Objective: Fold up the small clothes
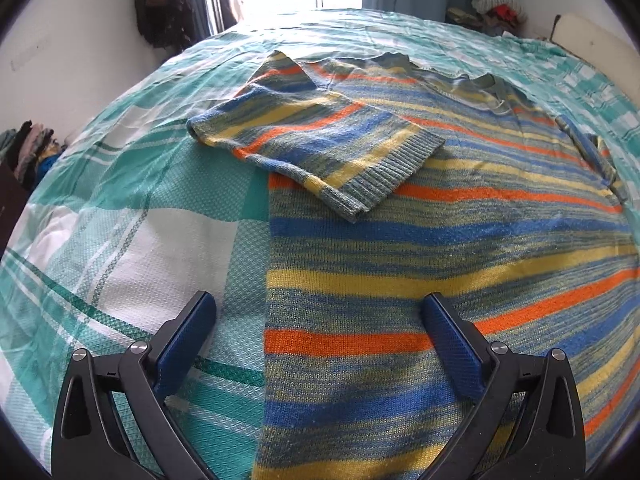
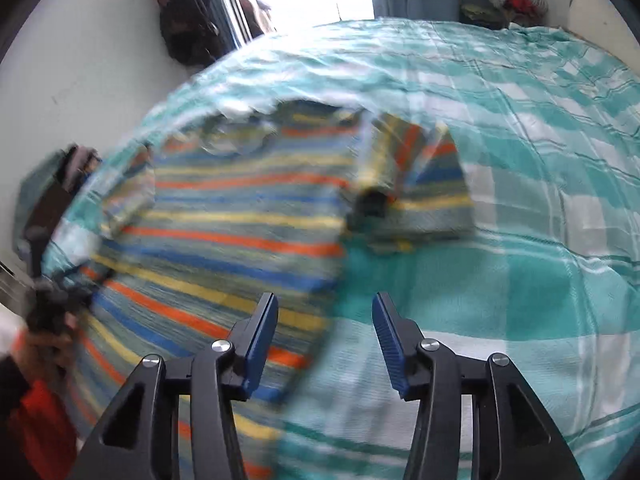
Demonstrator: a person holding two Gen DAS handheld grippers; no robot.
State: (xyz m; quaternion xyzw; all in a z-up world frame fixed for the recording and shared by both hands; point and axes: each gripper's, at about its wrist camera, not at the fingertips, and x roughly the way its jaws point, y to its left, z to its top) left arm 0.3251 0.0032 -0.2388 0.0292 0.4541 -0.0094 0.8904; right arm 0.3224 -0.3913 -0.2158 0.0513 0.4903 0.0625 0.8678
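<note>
A small knitted sweater with blue, yellow, orange and green stripes lies flat on the bed. Its left sleeve is folded in across the chest. My left gripper is open and empty, above the sweater's lower left edge. In the blurred right wrist view the sweater lies to the left, and its right sleeve lies out to the side. My right gripper is open and empty, above the sweater's lower right edge. The left gripper and the hand holding it show at the far left.
The bed is covered by a teal and white checked sheet. Piles of clothes sit at the far right corner and on the left. Dark clothes hang on the wall next to a bright window.
</note>
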